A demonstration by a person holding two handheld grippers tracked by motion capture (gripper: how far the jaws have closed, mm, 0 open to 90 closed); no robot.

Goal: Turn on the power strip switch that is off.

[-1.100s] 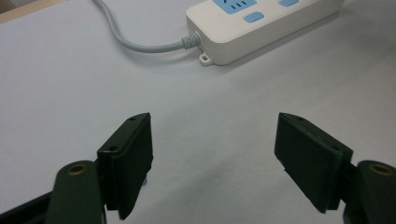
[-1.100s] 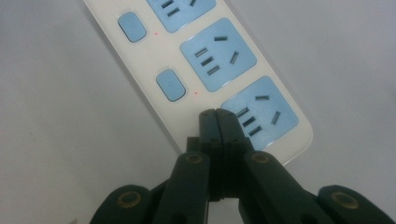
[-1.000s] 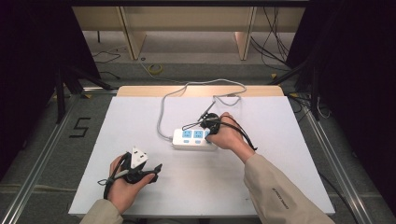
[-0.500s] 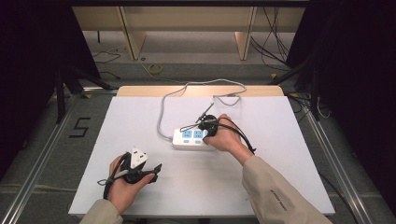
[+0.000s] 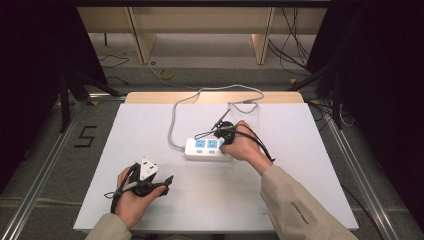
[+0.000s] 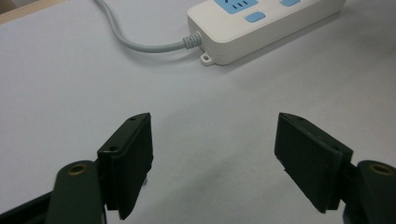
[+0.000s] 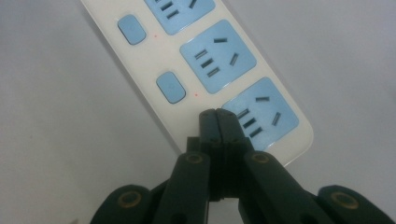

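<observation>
The left gripper rests spread and empty, the power strip well ahead of it. The right gripper, jaws pressed together, has edged forward onto the strip's end switch, likely pressing it to toggle that socket.

One power strip on one table — three blue sockets, two grippers.

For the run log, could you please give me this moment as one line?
right gripper: shut, tips over power strip switch side | left gripper: open, holding nothing | table: white
</observation>
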